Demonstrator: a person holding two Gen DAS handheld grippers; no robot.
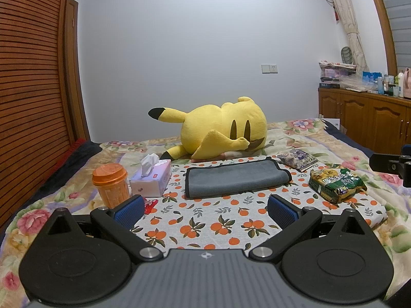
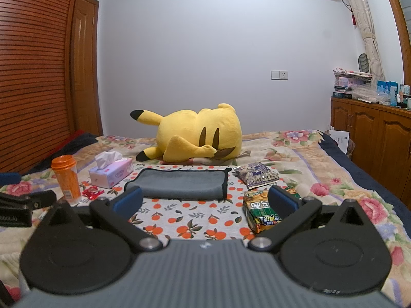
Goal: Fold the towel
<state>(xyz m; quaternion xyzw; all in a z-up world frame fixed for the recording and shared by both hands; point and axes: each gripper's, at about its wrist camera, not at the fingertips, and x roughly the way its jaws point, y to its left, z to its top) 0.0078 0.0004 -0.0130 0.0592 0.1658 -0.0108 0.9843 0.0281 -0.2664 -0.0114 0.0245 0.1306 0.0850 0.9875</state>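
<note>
A grey towel [image 1: 235, 178] with black trim lies folded into a flat oblong on an orange-print cloth [image 1: 205, 220] on the bed. It also shows in the right wrist view [image 2: 179, 183]. My left gripper [image 1: 205, 209] is open and empty, hovering just short of the towel's near edge. My right gripper [image 2: 205, 201] is open and empty, also short of the towel's near edge. Part of the right gripper shows at the right edge of the left wrist view [image 1: 393, 166].
An orange cup [image 1: 111, 184], a tissue box [image 1: 151, 179] and a red wrapper [image 2: 92, 193] lie left of the towel. A green snack bag [image 1: 336, 183] and a purple packet [image 1: 299, 159] lie right. A yellow plush [image 1: 218, 133] lies behind. Wooden cabinets [image 1: 364, 118] stand right.
</note>
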